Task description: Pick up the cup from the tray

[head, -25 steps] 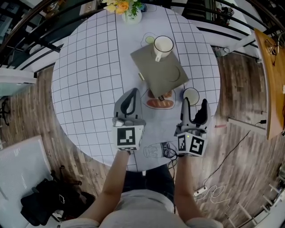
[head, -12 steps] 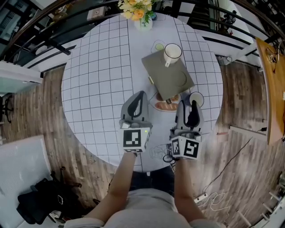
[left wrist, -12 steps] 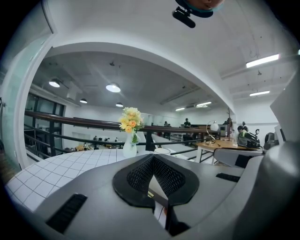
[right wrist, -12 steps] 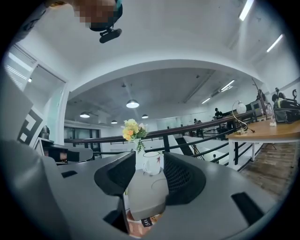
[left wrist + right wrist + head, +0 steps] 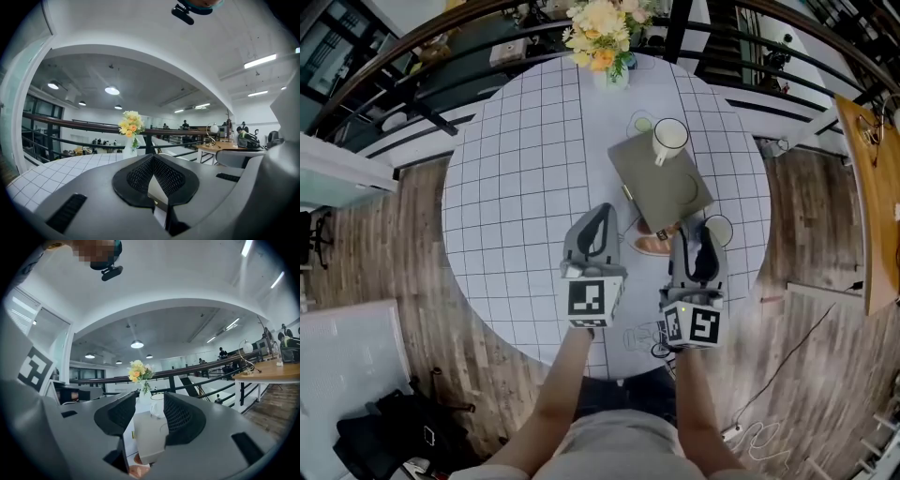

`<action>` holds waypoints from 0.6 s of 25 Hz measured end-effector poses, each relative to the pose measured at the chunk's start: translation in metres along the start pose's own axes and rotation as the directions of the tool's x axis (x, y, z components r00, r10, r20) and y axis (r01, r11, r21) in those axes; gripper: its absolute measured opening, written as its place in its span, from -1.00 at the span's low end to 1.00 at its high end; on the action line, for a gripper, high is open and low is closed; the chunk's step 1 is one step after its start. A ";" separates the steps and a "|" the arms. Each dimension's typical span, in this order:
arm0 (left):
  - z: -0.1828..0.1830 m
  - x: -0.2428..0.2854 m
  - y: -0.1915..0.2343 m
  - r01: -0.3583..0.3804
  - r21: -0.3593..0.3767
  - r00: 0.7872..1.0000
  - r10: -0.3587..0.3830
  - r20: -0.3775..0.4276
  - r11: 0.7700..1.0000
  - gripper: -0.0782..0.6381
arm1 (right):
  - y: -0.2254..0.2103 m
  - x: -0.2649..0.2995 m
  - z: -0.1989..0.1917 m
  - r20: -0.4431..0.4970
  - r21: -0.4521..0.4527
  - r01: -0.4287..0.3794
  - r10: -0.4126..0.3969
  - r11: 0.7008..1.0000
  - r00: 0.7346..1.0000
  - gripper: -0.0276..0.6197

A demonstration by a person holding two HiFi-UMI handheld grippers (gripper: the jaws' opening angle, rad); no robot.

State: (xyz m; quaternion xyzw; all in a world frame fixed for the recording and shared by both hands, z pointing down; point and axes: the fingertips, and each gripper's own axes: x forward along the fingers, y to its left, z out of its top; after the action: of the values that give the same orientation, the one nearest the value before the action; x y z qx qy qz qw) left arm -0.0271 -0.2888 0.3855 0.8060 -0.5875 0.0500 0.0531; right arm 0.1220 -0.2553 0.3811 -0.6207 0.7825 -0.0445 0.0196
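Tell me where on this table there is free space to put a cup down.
The left half of the table is bare cloth, from the flowers down to the near edge, left of the tray. The right side is crowded: the tray with its cup, the bread and another cup.

Open-plan office mezzanine (railing (image 5: 70, 124) alongside): desks (image 5: 274, 373), round ceiling lamps (image 5: 111, 90).

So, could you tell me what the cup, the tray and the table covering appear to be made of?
Cup: likely glazed ceramic; white, smooth, thick rim and handle.
Tray: matte grey-green slab, perhaps plastic or coated wood; no gloss.
Table covering: pale with a dark printed grid, cloth or vinyl; cannot tell which.
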 end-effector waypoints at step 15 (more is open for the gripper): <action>0.002 0.147 -0.039 0.218 0.053 0.975 -0.216 -0.051 0.974 -0.26 | -0.042 -0.010 -0.023 -0.038 0.045 0.089 -0.088 0.995 0.995 -0.34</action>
State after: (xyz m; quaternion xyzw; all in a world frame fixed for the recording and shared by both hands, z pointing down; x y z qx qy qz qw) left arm 0.0546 -0.4159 0.4033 0.8652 -0.4929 0.0792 0.0479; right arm 0.1626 -0.2544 0.4073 -0.6532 0.7533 -0.0750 0.0180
